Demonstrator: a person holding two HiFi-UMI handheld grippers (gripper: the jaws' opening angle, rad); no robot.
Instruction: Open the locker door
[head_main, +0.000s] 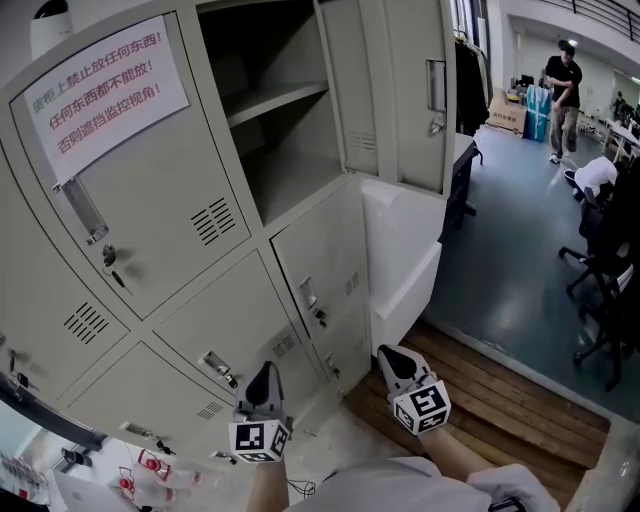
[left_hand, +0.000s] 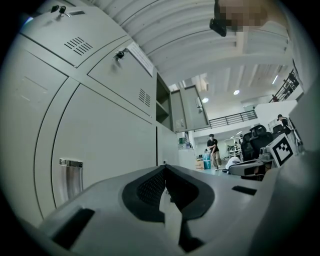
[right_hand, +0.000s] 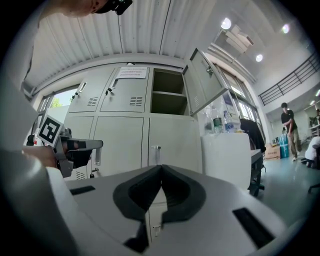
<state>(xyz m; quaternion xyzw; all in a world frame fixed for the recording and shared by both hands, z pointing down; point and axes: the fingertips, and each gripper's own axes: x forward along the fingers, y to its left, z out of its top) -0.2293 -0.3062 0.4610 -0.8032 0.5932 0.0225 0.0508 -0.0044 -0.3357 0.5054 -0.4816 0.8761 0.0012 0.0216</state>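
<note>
I stand in front of the locker bank (head_main: 200, 300), looking steeply down it. The upper right locker door (head_main: 395, 90) already hangs swung out to the right. It leaves its compartment (head_main: 275, 100) bare, with one shelf across it. Every other door I can see is closed, including the one to the left that carries the paper notice (head_main: 105, 85).

Both my grippers are low and near me, well below that open door and touching nothing. My left gripper (head_main: 265, 375) has its jaws pressed together with nothing between them, and so does my right gripper (head_main: 390, 358). The right gripper view looks level at the closed door under the open compartment, with its upright handle (right_hand: 156, 152) almost dead ahead but apart from the jaw tips. The left gripper view runs along the locker fronts, with another closed door's handle (left_hand: 70, 177) off to its left.

I judge one of two things. Either the opening is done and I am resting clear, or I am lining up on a closed door in the lower rows. From here I cannot tell which.

If a closed door is next, the handle ahead of my right gripper is the likeliest target. I would have to spread those jaws first and ease forward until the pads sit either side of the handle. Then I would clamp and pull along the door's hinge arc, not straight back. The white cabinet (head_main: 400, 260) on the right could crowd that swing.
</note>
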